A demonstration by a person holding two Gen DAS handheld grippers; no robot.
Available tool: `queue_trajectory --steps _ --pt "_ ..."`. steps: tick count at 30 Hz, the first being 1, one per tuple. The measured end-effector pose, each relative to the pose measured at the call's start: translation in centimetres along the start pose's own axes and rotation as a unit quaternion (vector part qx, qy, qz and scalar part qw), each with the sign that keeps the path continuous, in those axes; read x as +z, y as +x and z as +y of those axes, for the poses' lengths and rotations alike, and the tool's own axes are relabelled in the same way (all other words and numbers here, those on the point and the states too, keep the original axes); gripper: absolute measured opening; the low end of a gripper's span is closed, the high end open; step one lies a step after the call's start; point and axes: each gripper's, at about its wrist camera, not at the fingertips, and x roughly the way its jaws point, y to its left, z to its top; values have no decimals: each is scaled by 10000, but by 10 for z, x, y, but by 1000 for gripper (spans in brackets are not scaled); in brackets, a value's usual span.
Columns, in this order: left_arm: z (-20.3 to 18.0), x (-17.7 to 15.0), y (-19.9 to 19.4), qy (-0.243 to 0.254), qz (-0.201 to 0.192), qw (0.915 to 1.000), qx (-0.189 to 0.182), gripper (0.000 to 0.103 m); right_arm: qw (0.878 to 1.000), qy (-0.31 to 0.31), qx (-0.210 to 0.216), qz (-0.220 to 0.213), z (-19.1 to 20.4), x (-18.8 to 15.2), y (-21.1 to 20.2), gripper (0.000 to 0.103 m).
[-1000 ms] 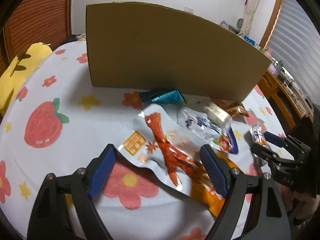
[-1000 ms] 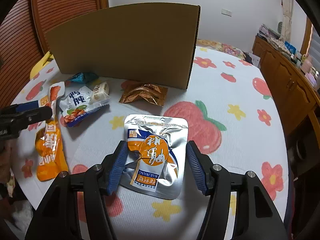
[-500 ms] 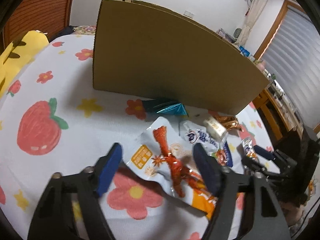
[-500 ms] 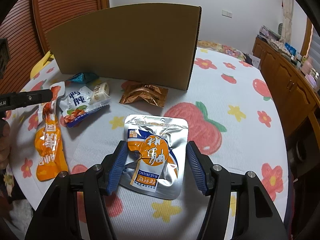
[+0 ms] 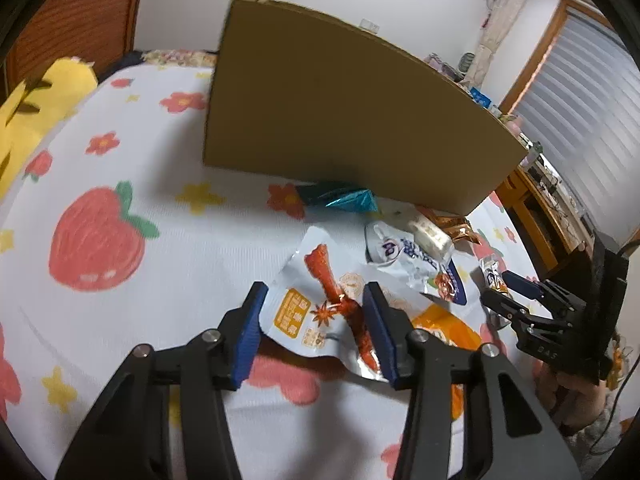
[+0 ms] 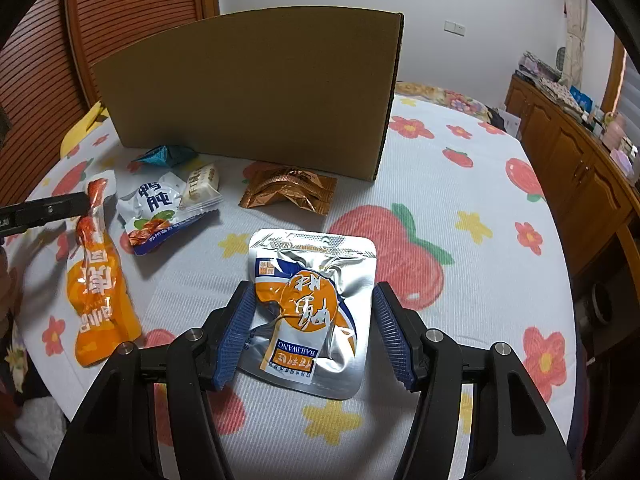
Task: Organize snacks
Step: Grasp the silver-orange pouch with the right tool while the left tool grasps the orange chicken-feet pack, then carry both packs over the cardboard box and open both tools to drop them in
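My left gripper (image 5: 316, 330) straddles the end of a long orange-and-white chicken-foot snack pouch (image 5: 320, 300), its pads partly closed around it but not squeezing. The pouch's end looks lifted; it also shows in the right wrist view (image 6: 96, 280). My right gripper (image 6: 314, 336) is open around a silver-and-orange foil pouch (image 6: 308, 304) lying flat on the tablecloth. Behind lie a white-and-blue pouch (image 6: 156, 216), a small cream bar (image 6: 202, 190), a teal wrapper (image 6: 166, 156) and a copper foil packet (image 6: 290, 192).
A tall cardboard box (image 6: 256, 92) stands at the back of the fruit-print tablecloth (image 6: 460, 208). A yellow cushion (image 5: 36, 96) is at the far left, a wooden cabinet (image 6: 580, 152) at the right. The right gripper shows in the left wrist view (image 5: 516, 296).
My left gripper has narrowed around the chicken-foot pouch and moved forward along it; the pouch's end has risen. My right gripper has stayed still over the silver pouch.
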Motion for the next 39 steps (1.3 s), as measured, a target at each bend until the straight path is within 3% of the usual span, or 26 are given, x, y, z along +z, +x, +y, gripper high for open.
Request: queue_trajectory --steps 8,10,12,15,27,39 --pt "5 -8 -8 22 -3 10000 -55 46 10000 0 -1 0 0 0 0 62" --pt "6 -8 -8 25 -3 10000 -36 33 10000 0 -2 0 0 0 0 62" --pt "8 -8 -7 24 0 10000 11 10 10000 -1 -2 0 0 0 0 62" --pt "11 -7 -7 1 -11 10000 -67 2 10000 -2 -3 0 0 0 0 62" --pt "-5 -4 -28 313 -317 9989 -117 0 10000 -72 4 11 2 -1 -2 59" --pt "-53 5 -63 1171 -824 9897 42 0 9995 -147 243 -109 9 -8 -14 58"
